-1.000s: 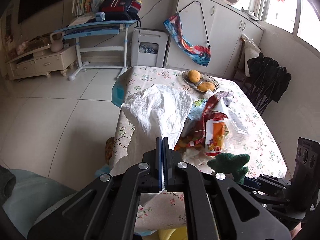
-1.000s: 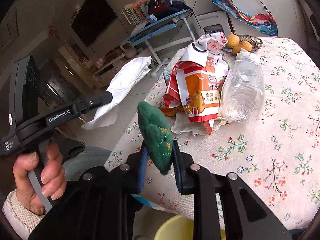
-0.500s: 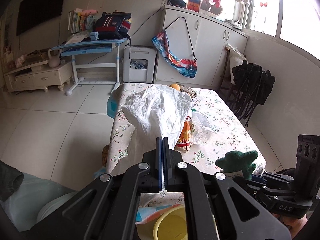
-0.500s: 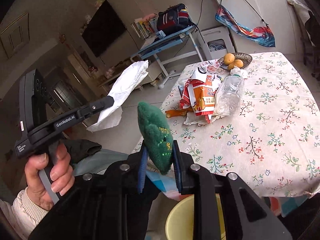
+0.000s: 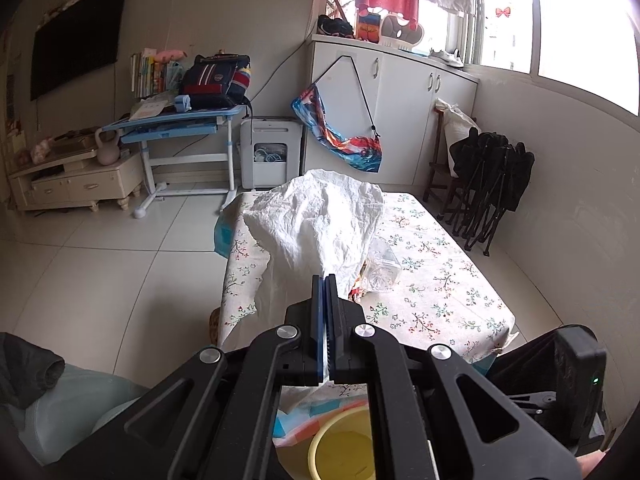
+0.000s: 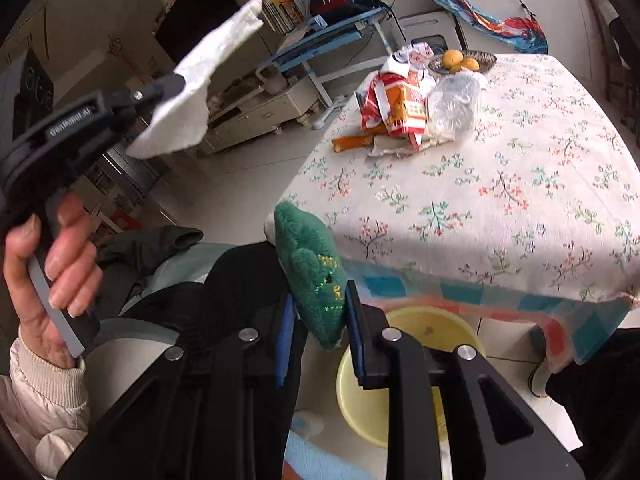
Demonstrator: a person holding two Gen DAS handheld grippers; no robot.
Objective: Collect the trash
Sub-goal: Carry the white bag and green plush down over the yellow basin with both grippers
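Note:
My left gripper [image 5: 325,280] is shut on a crumpled white paper [image 5: 316,220] and holds it up in the air, off the table; the paper also shows in the right wrist view [image 6: 196,92]. My right gripper [image 6: 316,316] is shut on a green plush toy [image 6: 314,276], held above a yellow bin [image 6: 412,380] on the floor by the table's near edge. The bin also shows in the left wrist view [image 5: 344,444]. An orange snack wrapper [image 6: 396,108], a clear plastic bottle [image 6: 454,104] and an orange peel [image 6: 356,142] lie together on the table.
The table [image 6: 500,200] has a floral cloth. A bowl of oranges [image 6: 460,62] stands at its far end. Folded black chairs [image 5: 488,184] lean by the right wall. A blue desk [image 5: 180,128] and white cabinets [image 5: 392,112] stand beyond.
Both grippers have pulled back from the table and away from the trash pile, each still holding its item. The yellow bin has come into view below them.

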